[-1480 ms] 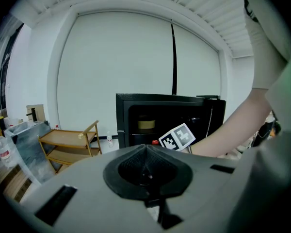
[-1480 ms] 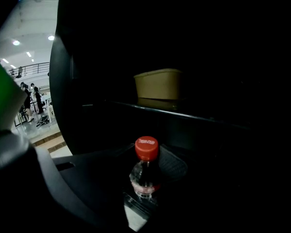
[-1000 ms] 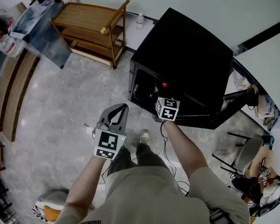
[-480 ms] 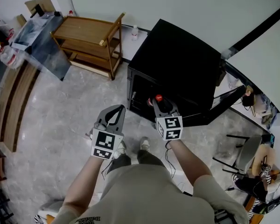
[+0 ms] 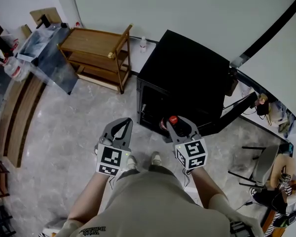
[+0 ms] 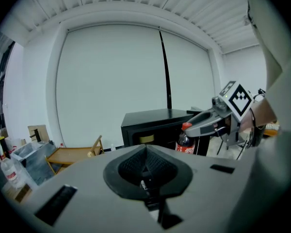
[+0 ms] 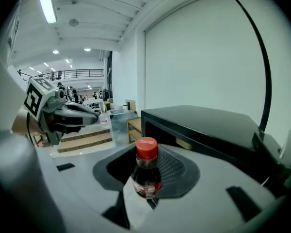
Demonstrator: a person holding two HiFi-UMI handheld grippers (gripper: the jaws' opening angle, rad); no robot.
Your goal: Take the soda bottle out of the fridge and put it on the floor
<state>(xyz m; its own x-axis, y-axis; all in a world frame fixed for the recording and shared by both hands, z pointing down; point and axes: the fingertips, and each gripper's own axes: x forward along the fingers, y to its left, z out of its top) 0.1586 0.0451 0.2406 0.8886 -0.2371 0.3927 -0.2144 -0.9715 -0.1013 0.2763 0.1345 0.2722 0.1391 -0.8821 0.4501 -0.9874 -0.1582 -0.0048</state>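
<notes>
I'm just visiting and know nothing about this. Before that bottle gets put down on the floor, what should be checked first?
1. Soda bottle gripped by right claw: ok, pads press on it below the red cap.
2. Bottle out of the fridge: ok, it is in front of the open front.
3. Bottle upright: ok, cap up.
4. Left claw out of the way: ok, shut, empty, off to the side.
5. Bare floor to set it on: ok, beside the person's shoes.
6. Cap screwed tight: cannot tell.
</notes>
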